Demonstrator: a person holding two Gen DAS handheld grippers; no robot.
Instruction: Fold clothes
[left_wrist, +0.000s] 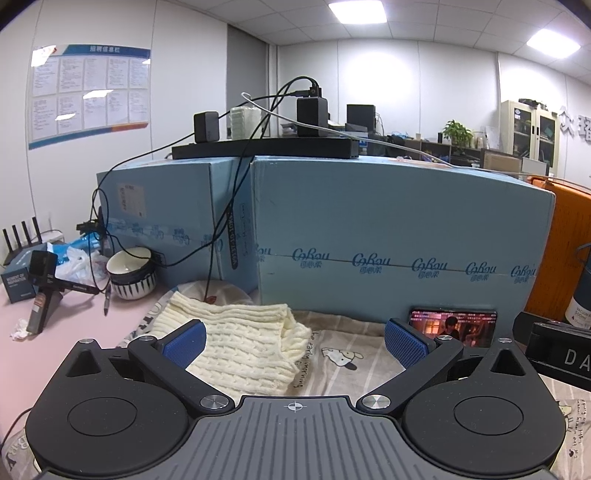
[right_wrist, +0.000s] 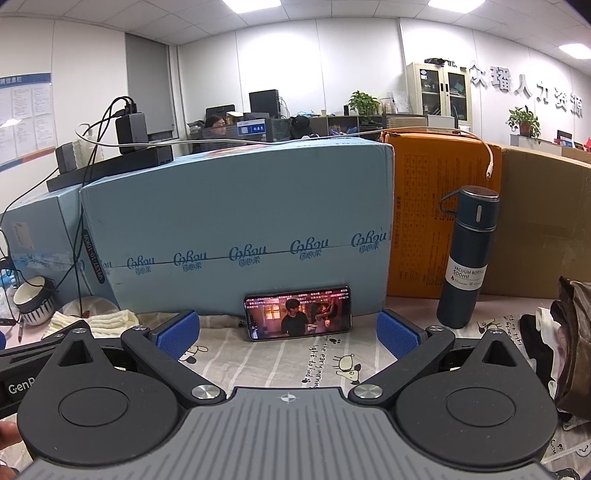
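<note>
Both tongs spread wide and empty above a printed, striped cloth (left_wrist: 343, 343) on the worktop.
Left tongs (left_wrist: 293, 341) hover just over a cream cable-knit sweater (left_wrist: 236, 343), loosely folded before big blue cardboard boxes (left_wrist: 399, 229); right tongs (right_wrist: 286, 332) face a propped black smartphone (right_wrist: 298, 313).

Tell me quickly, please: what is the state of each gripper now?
Left gripper: open, holding nothing; the cream knitted sweater lies below its fingers.
Right gripper: open, holding nothing.

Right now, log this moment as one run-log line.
left gripper: open, empty | right gripper: open, empty | cream knit sweater: on printed sheet, ungrasped
</note>
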